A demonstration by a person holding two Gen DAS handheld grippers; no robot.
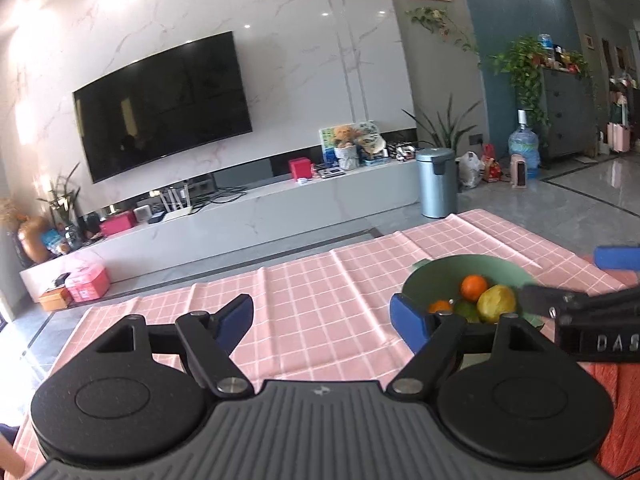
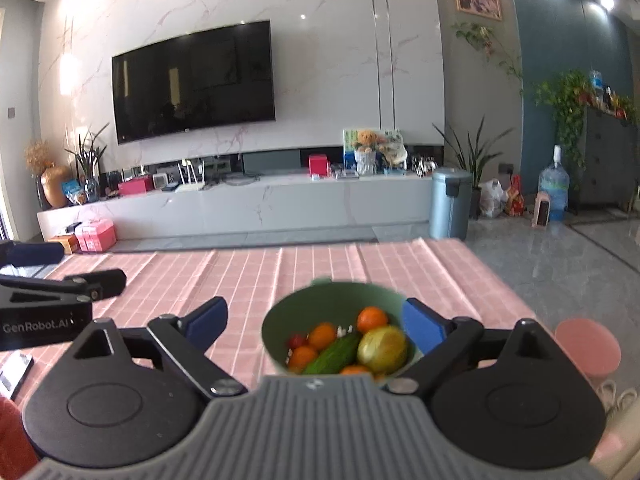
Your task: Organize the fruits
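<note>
A green bowl point(image 2: 316, 296) stands on the pink checked tablecloth point(image 2: 248, 276) and holds several oranges point(image 2: 372, 319), a yellow-green fruit point(image 2: 383, 349), a cucumber point(image 2: 334, 354) and a small red fruit point(image 2: 297, 341). My right gripper point(image 2: 316, 322) is open above the bowl's near side, with nothing between its blue pads. In the left wrist view the bowl point(image 1: 460, 270) lies to the right. My left gripper point(image 1: 324, 316) is open over bare cloth point(image 1: 320, 280), empty. The right gripper's fingers point(image 1: 552, 300) reach in from the right edge there.
A pink round stool point(image 2: 588, 348) stands right of the table. A dark flat object point(image 2: 16, 372) lies at the table's left edge. Beyond the far edge lie grey floor, a TV bench and a blue-grey bin point(image 2: 451, 202). An orange-red cloth point(image 1: 620, 408) is at the lower right.
</note>
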